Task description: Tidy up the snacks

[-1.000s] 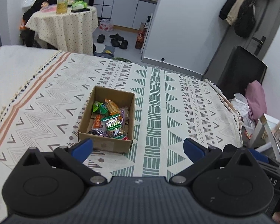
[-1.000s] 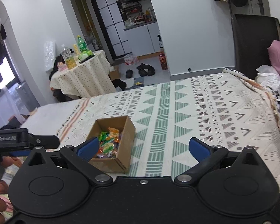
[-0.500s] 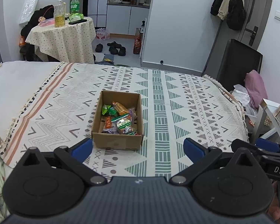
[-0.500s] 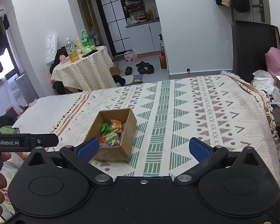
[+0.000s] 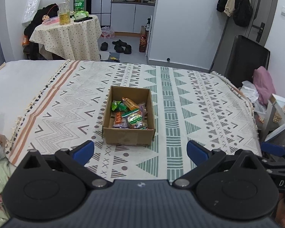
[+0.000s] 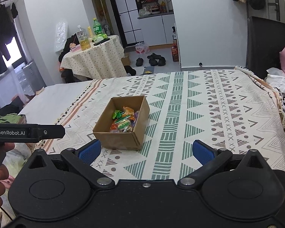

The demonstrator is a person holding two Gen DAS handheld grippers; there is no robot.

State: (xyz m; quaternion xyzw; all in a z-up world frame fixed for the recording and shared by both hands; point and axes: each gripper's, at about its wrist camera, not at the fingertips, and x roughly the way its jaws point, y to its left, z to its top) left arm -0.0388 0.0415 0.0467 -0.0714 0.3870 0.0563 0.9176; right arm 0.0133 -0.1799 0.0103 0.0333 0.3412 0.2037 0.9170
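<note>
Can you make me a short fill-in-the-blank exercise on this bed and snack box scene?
1. The snacks lie inside a ____ box.
2. The box rests on a patterned ____.
3. Both the left gripper and the right gripper have jaws that are ____.

Missing words: cardboard; blanket; open

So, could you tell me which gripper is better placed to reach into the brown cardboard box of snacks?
Left, marginally: the left gripper faces the brown cardboard box squarely, centred between open fingers. From the right gripper, also open, the box sits off toward its left finger.
</note>
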